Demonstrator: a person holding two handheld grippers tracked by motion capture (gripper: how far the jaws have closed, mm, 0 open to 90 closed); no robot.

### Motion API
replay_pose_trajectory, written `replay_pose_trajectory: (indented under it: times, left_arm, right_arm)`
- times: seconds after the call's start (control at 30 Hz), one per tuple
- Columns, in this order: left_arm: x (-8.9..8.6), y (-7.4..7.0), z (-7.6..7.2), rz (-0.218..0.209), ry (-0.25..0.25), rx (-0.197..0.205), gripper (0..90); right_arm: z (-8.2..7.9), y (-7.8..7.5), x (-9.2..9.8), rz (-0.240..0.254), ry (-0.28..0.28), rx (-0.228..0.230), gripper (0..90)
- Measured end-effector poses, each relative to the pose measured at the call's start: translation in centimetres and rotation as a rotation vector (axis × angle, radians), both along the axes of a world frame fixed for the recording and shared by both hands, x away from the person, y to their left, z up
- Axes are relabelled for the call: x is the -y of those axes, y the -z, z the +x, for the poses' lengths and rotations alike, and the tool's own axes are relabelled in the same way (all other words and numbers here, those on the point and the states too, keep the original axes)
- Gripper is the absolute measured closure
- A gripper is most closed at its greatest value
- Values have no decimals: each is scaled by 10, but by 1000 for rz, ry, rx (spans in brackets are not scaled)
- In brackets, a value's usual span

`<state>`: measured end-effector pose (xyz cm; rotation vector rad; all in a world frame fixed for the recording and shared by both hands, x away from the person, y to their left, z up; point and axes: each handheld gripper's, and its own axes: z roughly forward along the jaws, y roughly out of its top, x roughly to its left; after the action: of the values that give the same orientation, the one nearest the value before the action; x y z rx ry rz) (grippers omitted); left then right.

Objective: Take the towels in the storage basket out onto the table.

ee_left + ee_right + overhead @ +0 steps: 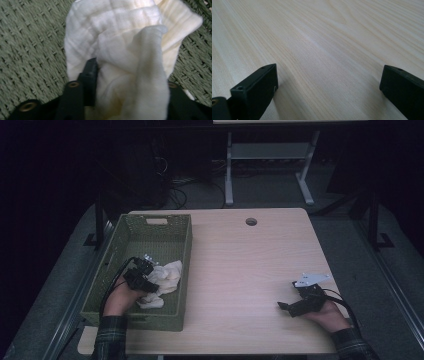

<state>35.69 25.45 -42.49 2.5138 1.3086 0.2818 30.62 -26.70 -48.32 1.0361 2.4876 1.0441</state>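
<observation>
A crumpled white cloth [165, 276] lies on the floor of a green woven basket [186, 251] at the table's left. My left gripper [150, 281] reaches into the basket from the near side and is shut on the cloth. In the left gripper view the cloth [120, 30] bunches up between the jaws of the left gripper [130, 75]; the left jaw presses into it and a fold drapes over the right jaw. My right gripper [289, 295] rests open on the bare table at the right. In the right gripper view the jaws of the right gripper [328, 80] stand wide apart with nothing between them.
The light wooden table [240, 260] has a round cable hole [251, 221] near its far edge. The basket has tall woven walls and a handle slot [156, 221] in its far end. Beyond the table stands a white desk frame [270, 165] with cables on the dark floor.
</observation>
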Motion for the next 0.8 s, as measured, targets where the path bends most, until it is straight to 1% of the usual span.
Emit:
replay_pose_trajectory:
  times: [0.1, 0.17, 0.27, 0.4, 0.5, 0.6, 0.67, 0.8]
  left_arm:
    - [-2, -3, -1, -14, -2, -6, 663]
    - [-3, -5, -1, -24, 4, -4, 677]
    - [-4, -8, -3, -49, 13, 13, 688]
    - [-8, -13, -4, -95, 6, 43, 705]
    - [-11, -17, -5, -142, 8, 67, 707]
    - [-14, -22, -6, -198, 4, 94, 707]
    - [-16, -25, -7, -225, 8, 103, 708]
    - [-19, -29, -8, -263, 11, 128, 710]
  right_arm:
    - [0, 0, 0, 0, 0, 0, 12]
    - [0, 0, 0, 0, 0, 0, 12]
    - [0, 0, 0, 0, 0, 0, 12]
    - [0, 0, 0, 1, 0, 0, 12]
    - [0, 0, 0, 1, 1, 1, 12]
    - [0, 0, 0, 1, 2, 1, 12]
    - [0, 0, 0, 2, 1, 1, 12]
    - [0, 0, 0, 1, 0, 0, 12]
